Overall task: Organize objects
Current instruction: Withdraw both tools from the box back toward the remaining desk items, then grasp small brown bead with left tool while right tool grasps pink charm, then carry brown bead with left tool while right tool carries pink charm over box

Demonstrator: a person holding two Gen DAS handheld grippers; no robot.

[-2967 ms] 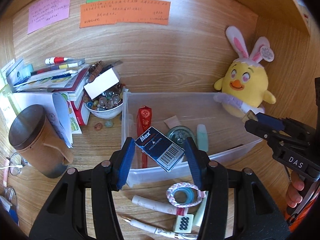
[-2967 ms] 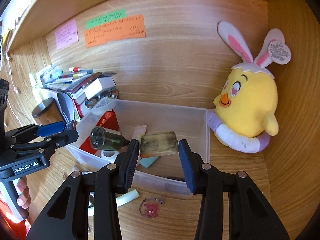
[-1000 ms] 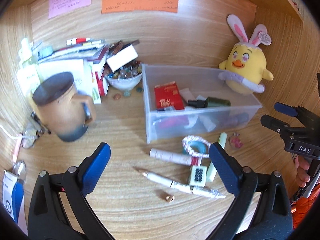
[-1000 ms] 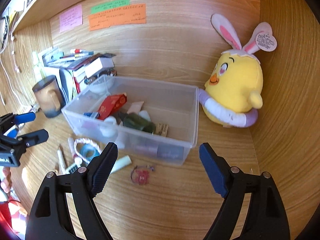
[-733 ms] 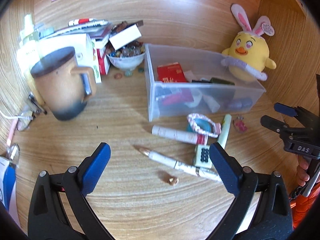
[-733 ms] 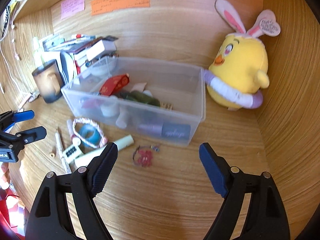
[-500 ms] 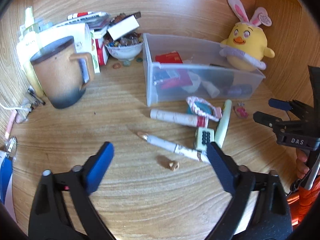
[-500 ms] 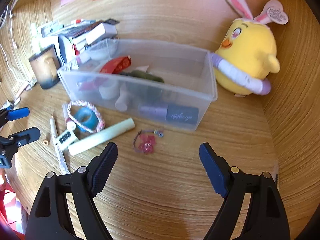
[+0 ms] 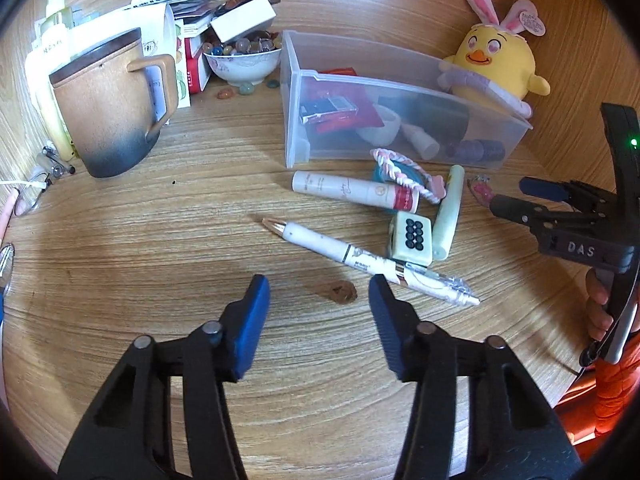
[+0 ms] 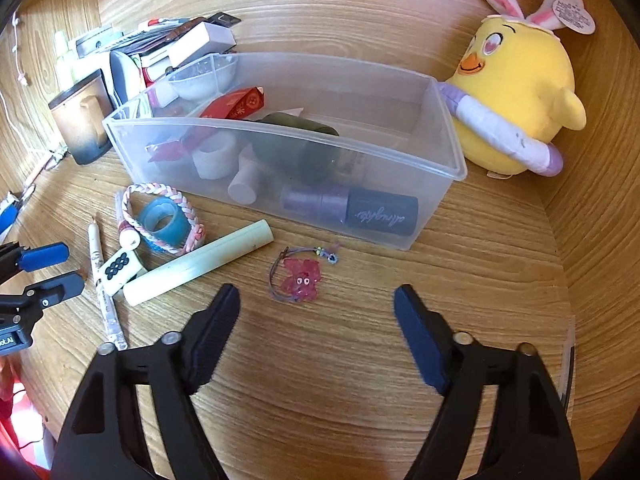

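left gripper point(image 9: 318, 300) wide, empty, bracketing small brown bit point(image 9: 340, 292); right gripper point(image 10: 316, 308) wide, empty, over pink charm point(image 10: 300, 278) beside clear bin point(image 10: 448, 160), seemingly lined up for pickups.

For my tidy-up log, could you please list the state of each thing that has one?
Left gripper: jaws open, empty.
Right gripper: jaws open, empty.
Clear bin: lidless, partly filled.
Brown mug: upright, lidded.
White pen: lying flat, uncapped.
Marble bowl: upright, full.
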